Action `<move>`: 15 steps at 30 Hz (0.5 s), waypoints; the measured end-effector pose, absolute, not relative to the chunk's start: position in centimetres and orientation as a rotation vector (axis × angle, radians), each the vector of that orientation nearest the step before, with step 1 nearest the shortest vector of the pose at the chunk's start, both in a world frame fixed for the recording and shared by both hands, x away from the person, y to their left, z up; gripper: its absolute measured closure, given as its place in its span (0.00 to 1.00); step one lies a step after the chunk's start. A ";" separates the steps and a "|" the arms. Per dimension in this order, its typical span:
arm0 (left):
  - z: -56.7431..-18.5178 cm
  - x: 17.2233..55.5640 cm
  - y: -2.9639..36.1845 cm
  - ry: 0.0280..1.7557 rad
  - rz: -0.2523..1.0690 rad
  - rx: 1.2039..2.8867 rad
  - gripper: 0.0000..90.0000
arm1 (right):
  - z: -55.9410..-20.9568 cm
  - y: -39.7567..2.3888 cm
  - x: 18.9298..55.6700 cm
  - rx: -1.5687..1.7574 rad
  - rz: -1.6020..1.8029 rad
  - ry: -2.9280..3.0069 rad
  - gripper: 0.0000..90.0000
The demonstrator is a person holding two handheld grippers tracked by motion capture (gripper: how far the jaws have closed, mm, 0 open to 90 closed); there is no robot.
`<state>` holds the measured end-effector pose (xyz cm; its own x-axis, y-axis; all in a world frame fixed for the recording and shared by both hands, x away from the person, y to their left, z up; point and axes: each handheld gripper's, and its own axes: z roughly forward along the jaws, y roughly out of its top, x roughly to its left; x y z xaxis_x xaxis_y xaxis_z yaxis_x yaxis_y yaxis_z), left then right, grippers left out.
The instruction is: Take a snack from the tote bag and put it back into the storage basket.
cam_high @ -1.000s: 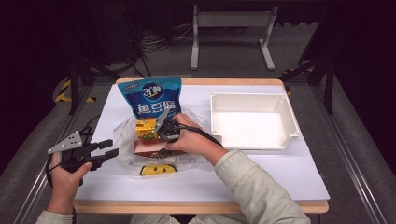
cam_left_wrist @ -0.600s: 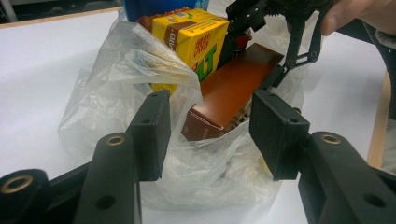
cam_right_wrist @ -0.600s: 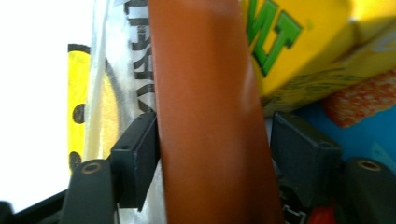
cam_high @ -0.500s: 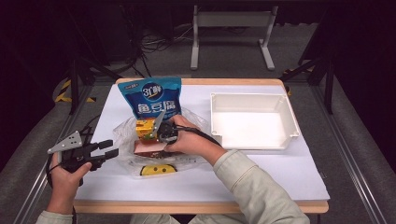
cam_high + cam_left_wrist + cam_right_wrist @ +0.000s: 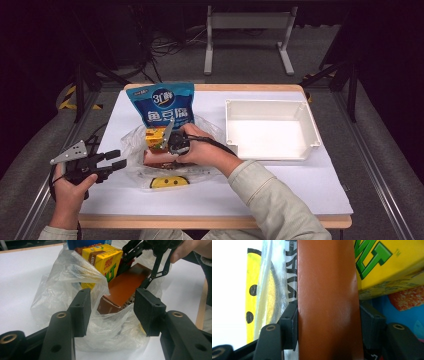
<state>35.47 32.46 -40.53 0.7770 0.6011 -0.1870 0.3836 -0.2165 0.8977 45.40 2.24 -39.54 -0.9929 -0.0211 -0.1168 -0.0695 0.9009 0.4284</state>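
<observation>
The right gripper (image 5: 327,327) squeezes the brown box (image 5: 327,297) inside the clear plastic bag (image 5: 75,290) — beside a yellow carton (image 5: 106,260). The left gripper (image 5: 112,312) waits wide open, holding nothing — just by the bag.

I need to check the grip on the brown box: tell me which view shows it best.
The right gripper view: the brown box fills the gap between the right gripper's jaws, which press both its sides. The left gripper view shows the box lying in the plastic bag. In the high view the hand mostly covers it.
</observation>
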 end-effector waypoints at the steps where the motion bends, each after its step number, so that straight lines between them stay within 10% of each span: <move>1: -40.5 35.5 32.5 0.757 0.240 1.839 0.54 | -39.4 2.2 45.4 -0.068 0.681 2.951 0.48; 15: -40.4 35.5 32.4 0.753 0.243 1.835 0.54 | -36.7 1.3 44.9 -0.077 0.811 2.889 0.48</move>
